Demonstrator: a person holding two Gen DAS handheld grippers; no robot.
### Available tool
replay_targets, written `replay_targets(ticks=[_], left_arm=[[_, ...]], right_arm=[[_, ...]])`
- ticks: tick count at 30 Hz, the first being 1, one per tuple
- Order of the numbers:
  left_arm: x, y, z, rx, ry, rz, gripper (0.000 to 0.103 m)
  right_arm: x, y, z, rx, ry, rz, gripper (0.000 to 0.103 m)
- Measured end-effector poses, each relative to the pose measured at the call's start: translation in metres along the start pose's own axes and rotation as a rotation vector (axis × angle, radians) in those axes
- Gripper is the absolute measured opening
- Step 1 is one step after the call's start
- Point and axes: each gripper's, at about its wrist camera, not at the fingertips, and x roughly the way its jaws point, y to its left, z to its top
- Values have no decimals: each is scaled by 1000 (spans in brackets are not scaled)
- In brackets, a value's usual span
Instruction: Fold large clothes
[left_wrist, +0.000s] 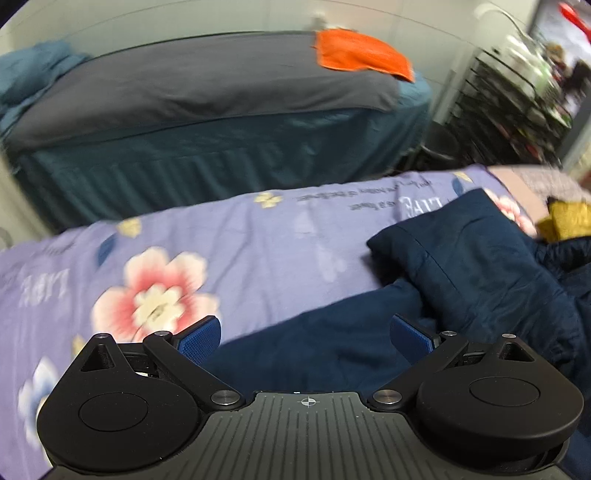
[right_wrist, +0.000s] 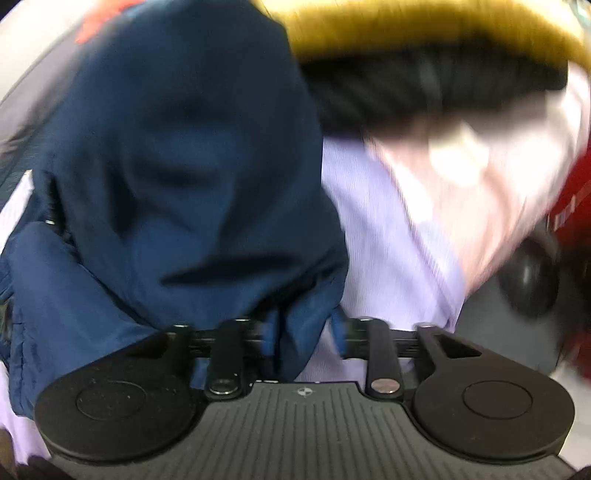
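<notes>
Bedroom setting: a lilac floral bedsheet (left_wrist: 258, 251) serves as the folding surface, with a second bed behind it under a grey cover (left_wrist: 207, 85) bearing an orange cloth (left_wrist: 362, 51). A navy padded jacket (left_wrist: 480, 266) lies on the sheet's right part, one sleeve-like section doubled over the body. The left gripper (left_wrist: 306, 336) hangs just above the jacket's near edge with its blue pads (left_wrist: 199, 339) spread wide and nothing between them. In the right wrist view, the right gripper (right_wrist: 303, 339) is closed onto a fold of the navy padded jacket (right_wrist: 177, 166), which rises bunched in front of the lens; heavy blur suggests motion. A mustard garment (left_wrist: 569, 218) lies beyond the jacket.

Judged step: carrying one side of the jacket across to form a fold. To do it well, the free gripper would pin or grasp the matching near edge, so that the padded fabric travels flat, not in a heap, and edges align before release. Slippery quilted cloth may slide out of a shallow pinch.
</notes>
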Motion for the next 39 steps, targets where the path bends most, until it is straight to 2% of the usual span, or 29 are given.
replay_targets(ticks=[1, 4, 6, 8, 10, 12, 13, 16, 17, 20, 21, 22, 23, 24, 25, 26, 28, 31, 34, 35, 36, 37, 39], left_arm=[[10, -7, 3, 48, 4, -1, 103], [50, -29, 6, 225, 55, -10, 103], [77, -40, 4, 314, 99, -21, 103], [98, -44, 1, 343, 131, -71, 103], [115, -47, -3, 341, 178, -150, 103], [129, -54, -8, 351, 239, -186, 103], [133, -59, -13, 377, 253, -175, 103], [130, -68, -23, 447, 218, -143, 103], [128, -68, -24, 439, 220, -143, 103], [109, -66, -25, 406, 194, -151, 103], [101, -66, -28, 417, 181, -141, 102], [93, -66, -33, 426, 172, -136, 89], [86, -64, -38, 424, 163, -137, 80], [78, -63, -43, 416, 156, -152, 74], [70, -63, -48, 406, 153, -176, 63], [60, -63, -52, 387, 141, -206, 58], [38, -60, -57, 331, 103, -252, 53], [3, -53, -61, 238, 33, -297, 49], [-44, -34, -65, 137, -55, -325, 49], [-65, -26, -67, 100, -93, -328, 42], [-86, -17, -69, 61, -137, -322, 31], [-111, -5, -71, 20, -199, -326, 28], [-163, 18, -73, -52, -309, -315, 28]], right_arm=[[-7, 2, -2, -42, -23, -30, 68], [-19, -2, -2, -92, -83, -32, 72], [-19, -12, 16, -119, -125, -15, 74], [-24, -18, 23, -118, -145, 16, 76], [-23, -28, 39, -96, -185, 57, 91], [-24, -31, 53, -42, -215, 87, 94], [-22, -32, 57, -16, -214, 115, 95], [5, -26, 81, 14, -153, 235, 100], [20, -19, 88, 9, -128, 238, 100], [52, 2, 101, 61, -67, 175, 101], [58, 10, 103, 73, -58, 173, 94], [59, 21, 105, 51, -59, 176, 78], [57, 33, 105, 8, -69, 173, 71], [52, 52, 102, -75, -90, 160, 53], [47, 67, 99, -153, -101, 140, 31], [43, 83, 96, -229, -109, 123, 24], [24, 112, 87, -360, -165, 128, 19], [-14, 142, 87, -459, -239, 222, 16], [-66, 171, 97, -537, -321, 387, 14], [-83, 181, 99, -572, -352, 436, 14], [-102, 192, 101, -606, -384, 485, 14], [-120, 204, 103, -633, -409, 538, 14], [-153, 218, 111, -631, -430, 679, 14]])
